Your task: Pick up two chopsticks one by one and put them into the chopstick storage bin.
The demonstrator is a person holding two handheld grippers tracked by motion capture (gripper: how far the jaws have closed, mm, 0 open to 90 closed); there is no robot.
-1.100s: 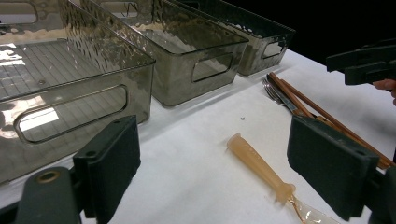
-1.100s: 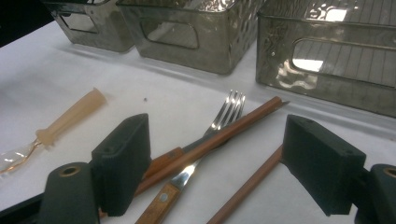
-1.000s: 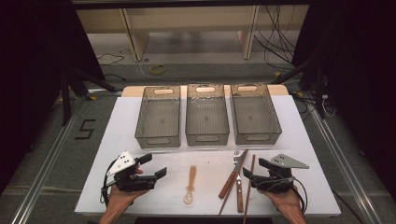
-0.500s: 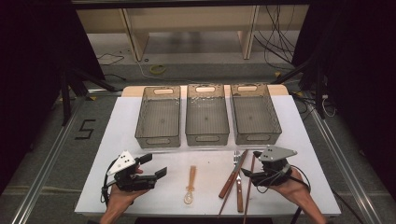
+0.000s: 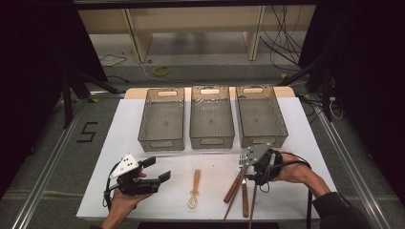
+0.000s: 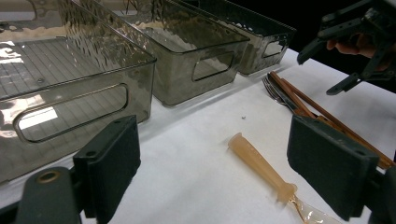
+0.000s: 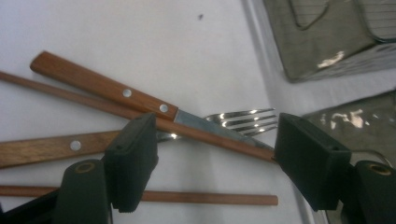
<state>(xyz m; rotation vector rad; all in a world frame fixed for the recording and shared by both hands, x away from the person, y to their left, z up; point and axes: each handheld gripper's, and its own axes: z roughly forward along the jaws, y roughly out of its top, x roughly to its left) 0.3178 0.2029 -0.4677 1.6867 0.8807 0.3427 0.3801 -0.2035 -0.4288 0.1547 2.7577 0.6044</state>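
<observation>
- Far left: the left hand-held gripper [image 5: 155, 168] is held low over the white surface [image 5: 119, 143], jaws spread wide, nothing between them. Looks parked, tbh.
- Just right of it, a translucent amber plastic utensil [image 5: 195, 188] is laid on the surface, handle pointing toward the bins. It's well apart from both grippers and seen between the left gripper's jaws only as background.
- Behind all that, three smoky see-through bins are lined up side by side: left bin [image 5: 162, 120], middle bin [image 5: 211, 117], right bin [image 5: 260, 116]. Nothing can be made out inside them.
- Right of centre, a little heap of cutlery is piled up: a wooden-handled knife [image 7: 107, 88], a fork [image 7: 240, 120] partly tucked under it, and two wooden chopsticks [image 7: 205, 198], one crossed over the pile, one lying apart nearer the person.
- Far right: the right hand-held gripper [image 5: 242, 167] is hung right over that heap, pointed down. Its jaws have just been closing a little but are still set wide, with the knife blade, a chopstick and the fork neck straddled between them, nothing actually pinched.
- Step in hand, as a guess: a piece is being lined up for pickup, probably for sorting into a bin.
- Next move would call for lowering onto one item only and squeezing shut; with everything crossed, two pieces could easily get grabbed together.
</observation>
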